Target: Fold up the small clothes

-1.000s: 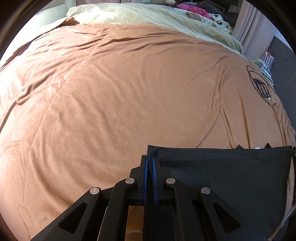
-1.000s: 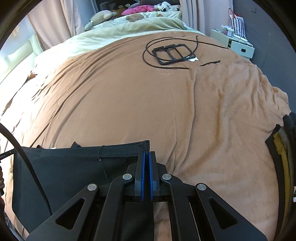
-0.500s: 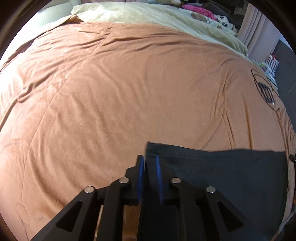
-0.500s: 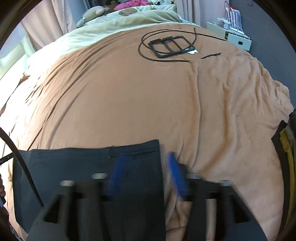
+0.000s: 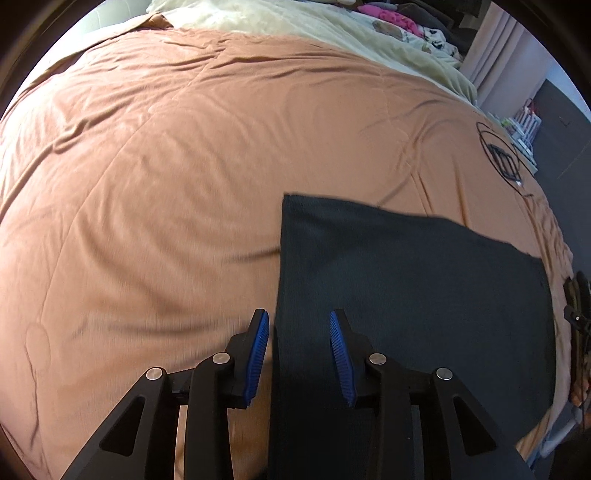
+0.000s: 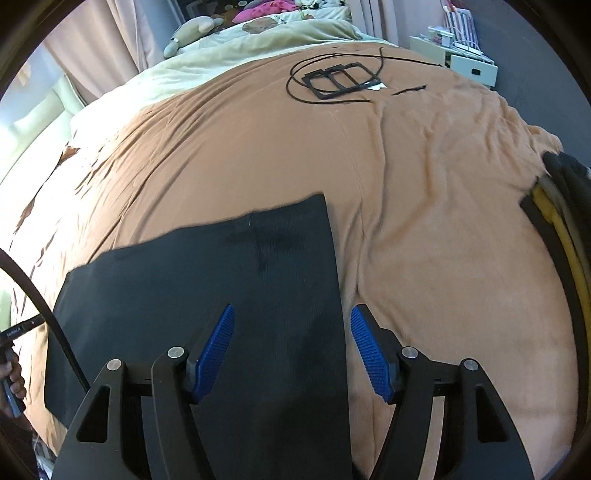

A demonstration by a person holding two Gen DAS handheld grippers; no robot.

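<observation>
A black garment lies flat on the brown bedspread, near the bed's front edge. My left gripper is open and empty, its blue pads straddling the garment's left edge. In the right wrist view the same garment lies flat, and my right gripper is open and empty above its right edge.
A black frame with a looped cable lies far back on the bedspread. A stack of dark and yellow clothes sits at the right edge. A cream blanket and toys lie at the head. A white nightstand stands beyond.
Both grippers were shut on the garment's top corners a second ago. They have opened and let go, and the garment now lies flat, extending further up the bed.
</observation>
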